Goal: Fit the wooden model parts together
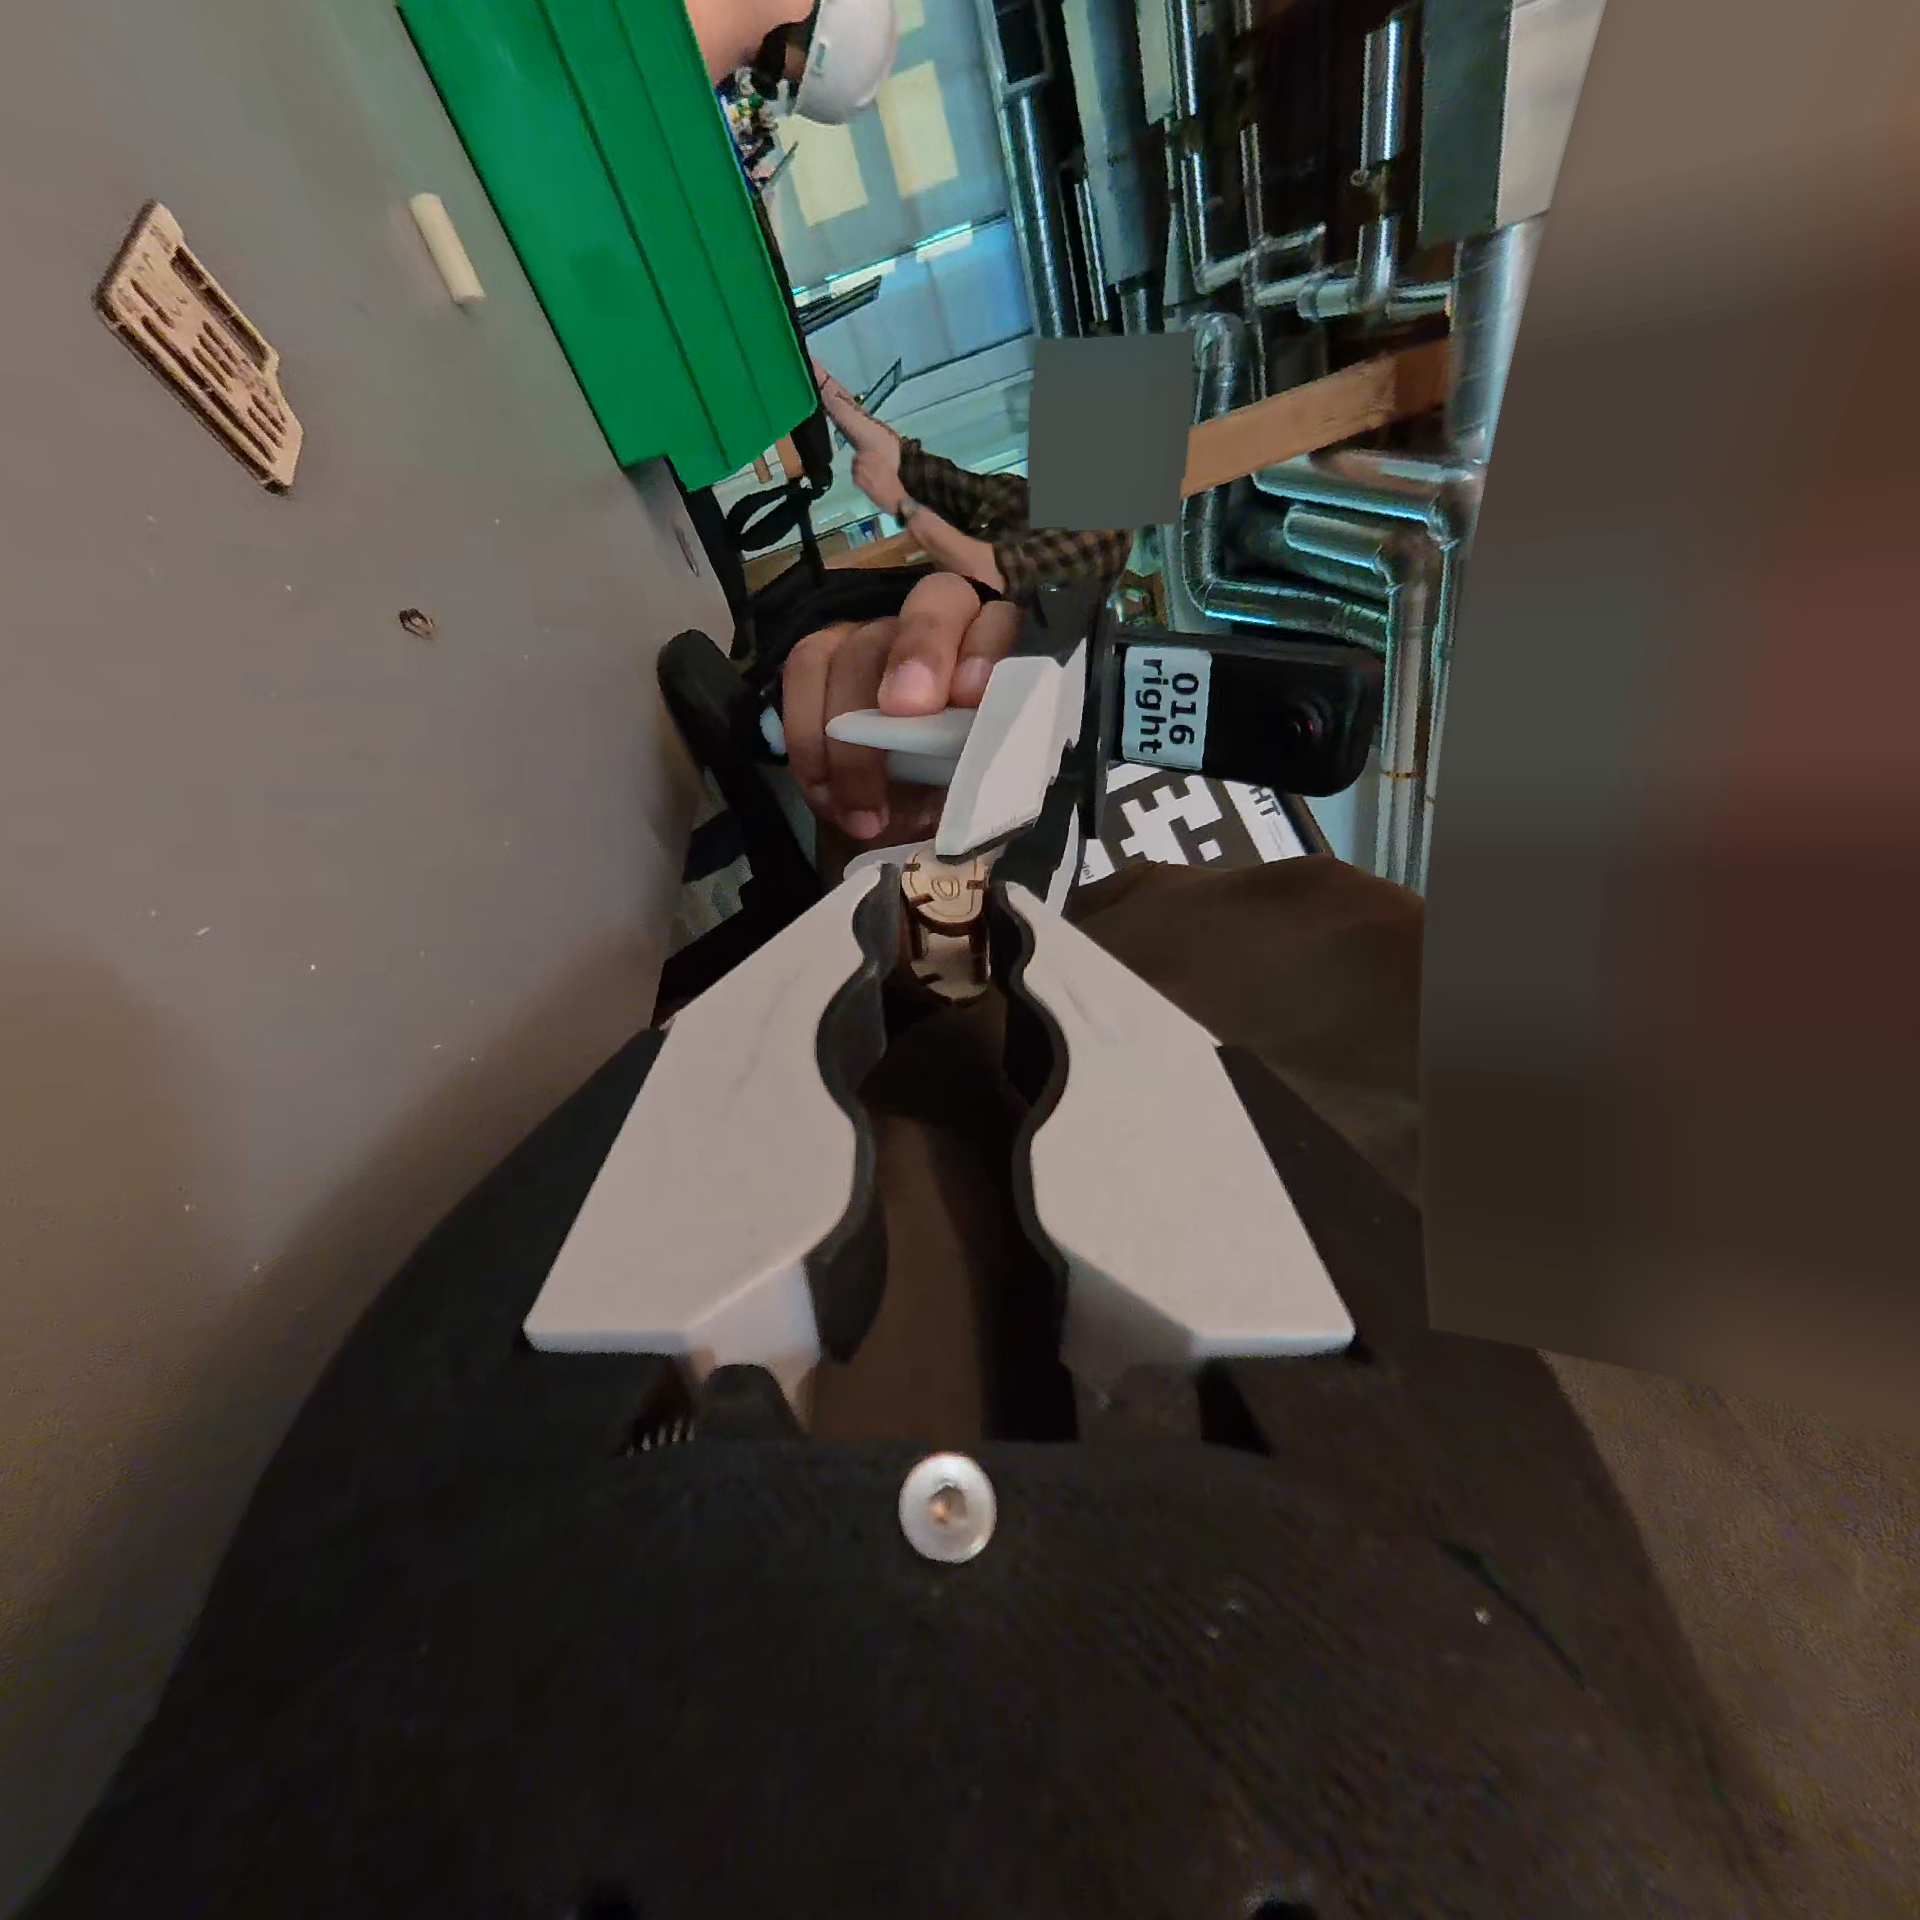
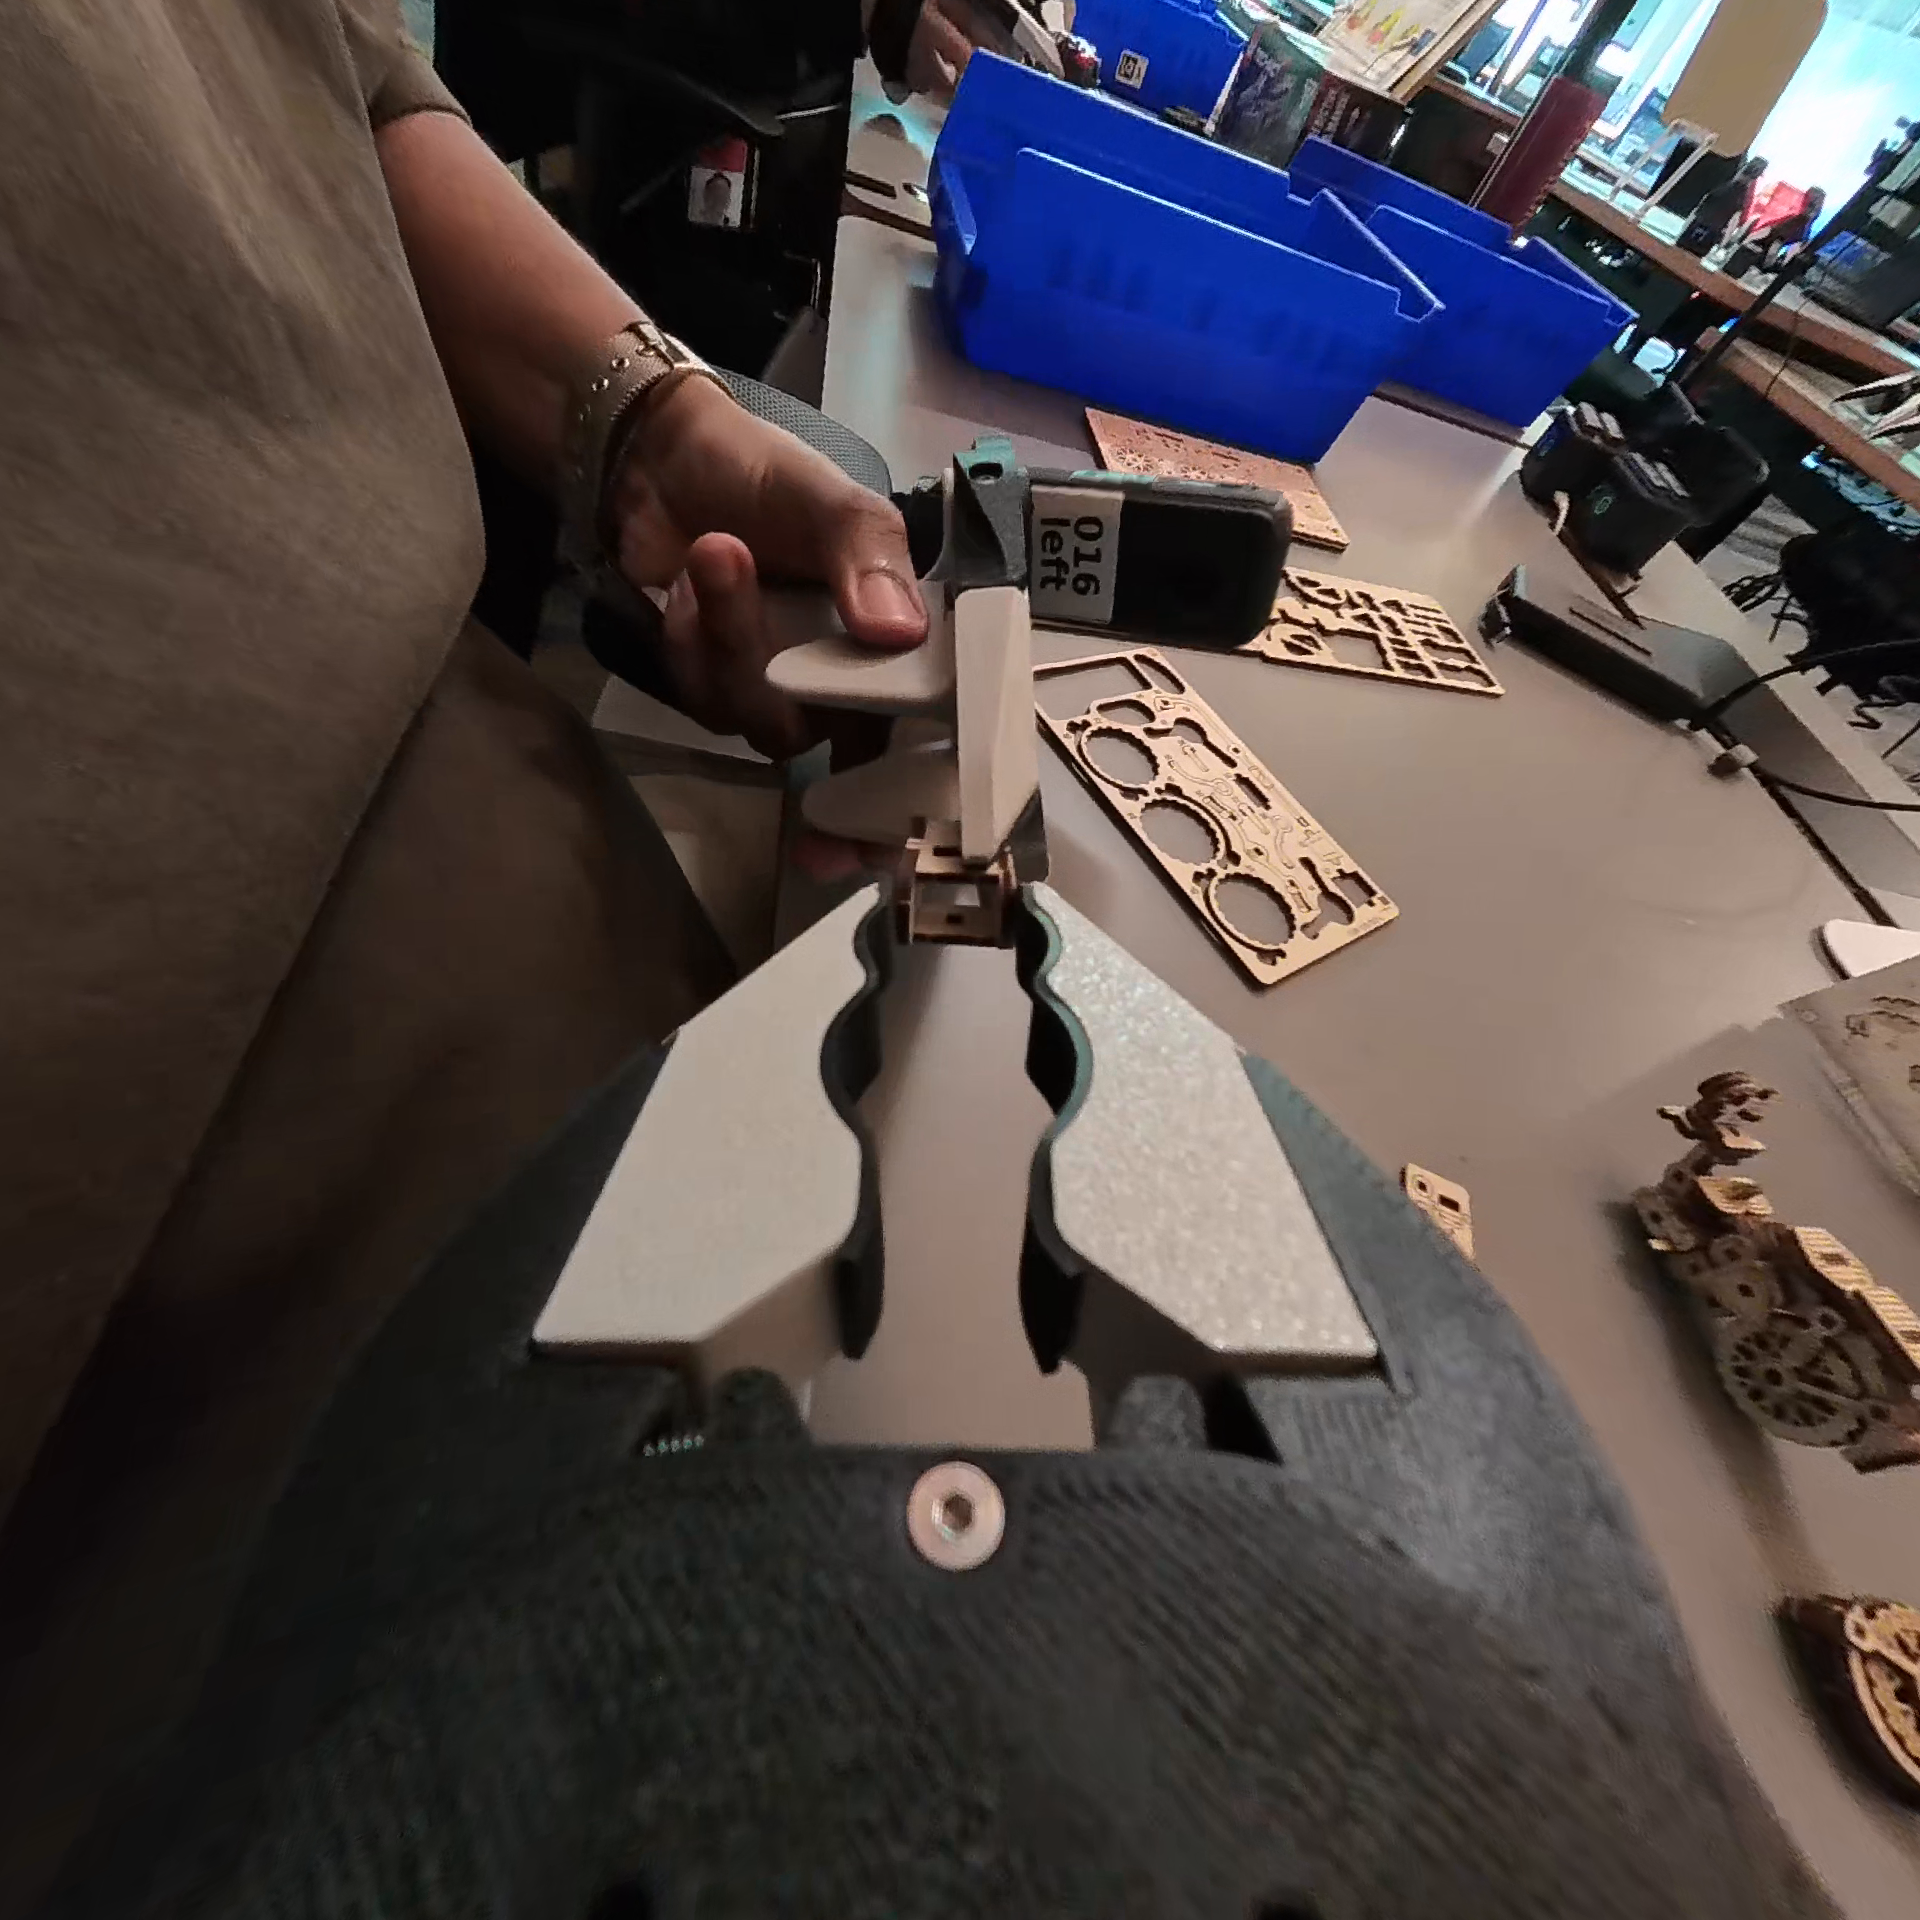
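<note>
Two white, wavy-edged tongs meet above the grey worktop's near edge: the left gripper (image 1: 943,914) and the right gripper (image 2: 956,914) each pinch the same small boxy wooden model piece (image 2: 954,902) of pale, slotted plywood. Laser-cut part sheets (image 2: 1216,821) lie flat mid-table; a geared wooden model (image 2: 1766,1299) stands toward the right edge; blue plastic bins (image 2: 1174,270) line the far edge.

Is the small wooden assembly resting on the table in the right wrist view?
No, the small wooden assembly is held in the air between both grippers, above the table.
</note>
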Demonstrator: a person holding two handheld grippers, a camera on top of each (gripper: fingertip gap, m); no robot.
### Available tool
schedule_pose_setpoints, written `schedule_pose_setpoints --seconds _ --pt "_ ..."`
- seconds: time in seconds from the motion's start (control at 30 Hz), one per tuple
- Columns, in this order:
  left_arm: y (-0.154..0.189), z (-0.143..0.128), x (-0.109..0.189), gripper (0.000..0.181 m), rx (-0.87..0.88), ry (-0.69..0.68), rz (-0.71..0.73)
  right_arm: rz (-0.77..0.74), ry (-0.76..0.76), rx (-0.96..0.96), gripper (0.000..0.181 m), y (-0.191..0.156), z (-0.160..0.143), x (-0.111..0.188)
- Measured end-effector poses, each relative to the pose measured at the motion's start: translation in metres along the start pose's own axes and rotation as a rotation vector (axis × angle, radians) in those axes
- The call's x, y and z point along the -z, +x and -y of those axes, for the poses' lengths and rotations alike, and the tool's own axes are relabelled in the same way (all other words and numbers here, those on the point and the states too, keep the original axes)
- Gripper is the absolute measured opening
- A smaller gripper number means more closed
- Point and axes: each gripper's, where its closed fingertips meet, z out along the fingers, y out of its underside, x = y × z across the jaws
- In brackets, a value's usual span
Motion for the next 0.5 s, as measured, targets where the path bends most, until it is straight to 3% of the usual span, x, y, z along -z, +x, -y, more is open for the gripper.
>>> schedule_pose_setpoints --seconds 0.03,0.5 --pt "-0.0001 -0.0003 0.0002 0.015 -0.005 -0.002 0.003 -0.001 -0.001 0.003 0.021 -0.0002 -0.0002 -0.0002" --pt "-0.0004 0.0003 -0.0006 0.015 0.006 -0.007 -0.006 -0.004 0.008 0.001 0.021 0.0012 -0.0005 0.0003"
